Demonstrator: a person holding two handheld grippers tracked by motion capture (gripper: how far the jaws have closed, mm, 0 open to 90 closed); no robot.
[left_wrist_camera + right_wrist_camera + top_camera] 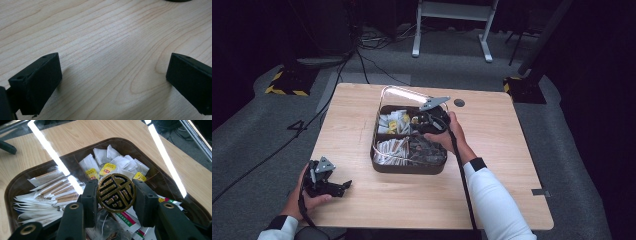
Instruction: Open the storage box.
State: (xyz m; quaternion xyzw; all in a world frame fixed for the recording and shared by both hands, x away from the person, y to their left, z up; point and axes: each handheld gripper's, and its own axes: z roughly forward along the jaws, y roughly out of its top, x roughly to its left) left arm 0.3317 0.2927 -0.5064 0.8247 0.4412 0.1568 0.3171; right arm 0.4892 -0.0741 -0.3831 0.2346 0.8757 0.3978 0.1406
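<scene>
The left gripper [343,186] rests low on the table [105,37] near the person, its jaws spread wide with only bare wood between them. Farther out, the right gripper [116,192] hangs over a dark tray [17,182] with clear walls. Its jaws pinch a round black knob [116,192] with a gold sign on it, one jaw on each side. Just behind the jaws lie white tea bags [117,161] with yellow tags. To the left of the jaws lie long paper sticks [50,191]. Under the jaws are small packets [126,220] with red and green print.
</scene>
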